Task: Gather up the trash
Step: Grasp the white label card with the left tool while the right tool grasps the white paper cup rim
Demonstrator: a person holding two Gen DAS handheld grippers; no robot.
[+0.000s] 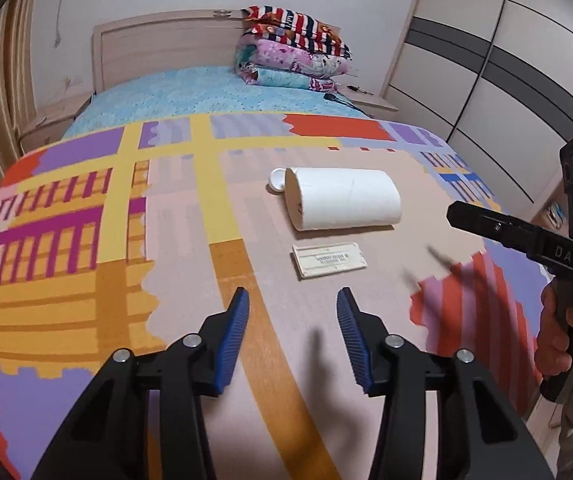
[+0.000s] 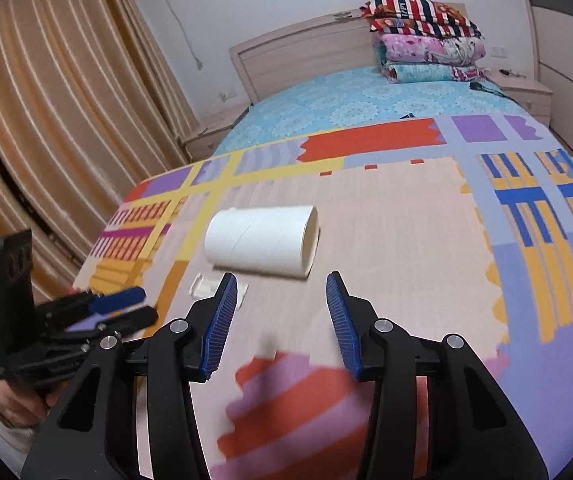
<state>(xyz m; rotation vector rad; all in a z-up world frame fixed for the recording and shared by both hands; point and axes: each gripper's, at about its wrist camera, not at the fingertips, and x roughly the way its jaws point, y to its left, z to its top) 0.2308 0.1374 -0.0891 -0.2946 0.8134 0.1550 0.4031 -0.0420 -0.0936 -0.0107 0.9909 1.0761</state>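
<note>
Lying on its side on the bed's patchwork cover (image 1: 190,208), a white cardboard tube (image 1: 342,199) rests on the pale pink middle panel, slightly squashed, with a spiral seam along its wall and one open end showing. A small white round cap (image 1: 277,180) touches its far end in the left wrist view. Just in front of the tube, apart from it, lies a flat cream rectangular card (image 1: 328,260) with a line of print too small to read; in the right wrist view a clear flat piece (image 2: 206,286) shows there, partly behind a fingertip.

The left tongs (image 1: 292,334) hover over the cover short of the card, blue ribbed pads spread wide and holding nothing. The right tongs (image 2: 281,318) stand wide too, empty, aimed at the tube from the other side.

The cover is a smooth woven cloth with blocks of yellow, orange, purple, red and blue. Beyond it a turquoise floral bedspread (image 1: 190,98) runs to a pale wood-grain headboard (image 1: 158,46), where folded quilts (image 1: 292,52) are stacked, striped on top. Pleated orange curtains (image 2: 54,120) hang along one wall; a wardrobe (image 1: 498,64) with cream panels and dark bands stands on the other side.
</note>
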